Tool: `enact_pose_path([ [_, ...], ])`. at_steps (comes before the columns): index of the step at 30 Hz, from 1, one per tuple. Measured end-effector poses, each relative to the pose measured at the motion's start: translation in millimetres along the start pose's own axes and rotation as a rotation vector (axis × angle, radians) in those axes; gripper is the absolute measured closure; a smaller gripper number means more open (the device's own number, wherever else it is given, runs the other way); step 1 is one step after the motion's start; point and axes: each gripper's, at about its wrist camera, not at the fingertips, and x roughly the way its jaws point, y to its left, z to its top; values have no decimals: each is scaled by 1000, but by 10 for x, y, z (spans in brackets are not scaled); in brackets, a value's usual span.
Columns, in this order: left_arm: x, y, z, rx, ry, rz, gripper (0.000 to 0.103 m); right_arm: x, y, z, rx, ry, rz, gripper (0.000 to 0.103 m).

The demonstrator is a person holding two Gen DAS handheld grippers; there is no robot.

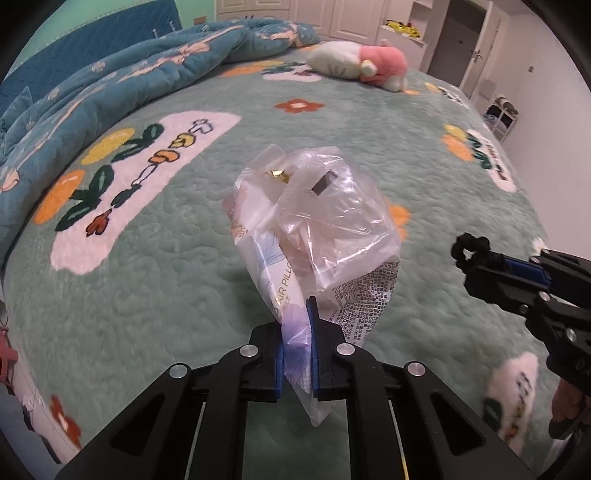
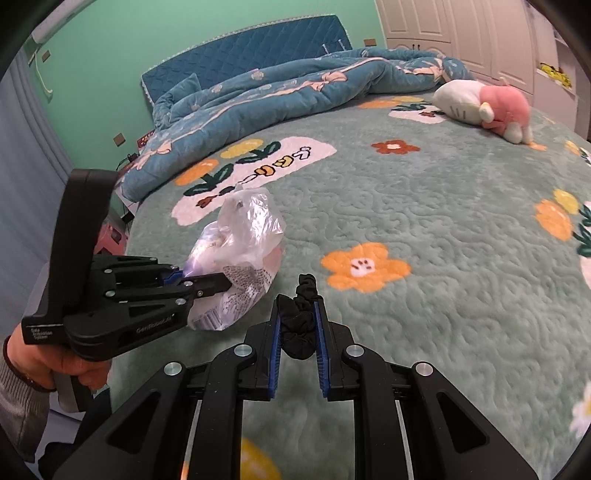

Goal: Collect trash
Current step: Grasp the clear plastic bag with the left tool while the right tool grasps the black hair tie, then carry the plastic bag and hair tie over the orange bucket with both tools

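Observation:
My left gripper (image 1: 297,343) is shut on the edge of a clear plastic bag (image 1: 317,229) stuffed with crumpled wrappers, held just above the green bedspread. The bag also shows in the right wrist view (image 2: 240,254), with the left gripper (image 2: 221,282) clamped on it. My right gripper (image 2: 298,332) is shut on a black fabric hair scrunchie (image 2: 301,319), to the right of the bag and apart from it. In the left wrist view the right gripper (image 1: 476,258) comes in from the right with the scrunchie (image 1: 469,251) at its tip.
A green quilted bedspread (image 2: 424,229) with flower prints covers the bed. A rumpled blue quilt (image 2: 280,92) lies toward the blue headboard. A pink and white plush toy (image 2: 487,107) lies at the far side. White wardrobes (image 1: 332,14) and a doorway stand behind.

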Motion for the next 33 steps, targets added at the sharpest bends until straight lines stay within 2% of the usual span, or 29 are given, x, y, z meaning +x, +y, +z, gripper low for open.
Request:
enact_pose_path([
  [9, -692, -606, -292, 70, -61, -40, 92, -881, 147, -363, 24, -61, -23, 86],
  [17, -1187, -1384, -562, 199, -111, -107, 92, -1812, 150, -848, 86, -152, -85, 86],
  [25, -1393, -2137, -701, 360, -136, -194, 92, -2751, -32, -1524, 197, -243, -194, 86],
  [33, -1460, -3052, -884, 573, -133, -300, 92, -3577, -330, -2236, 341, -338, -331, 86],
])
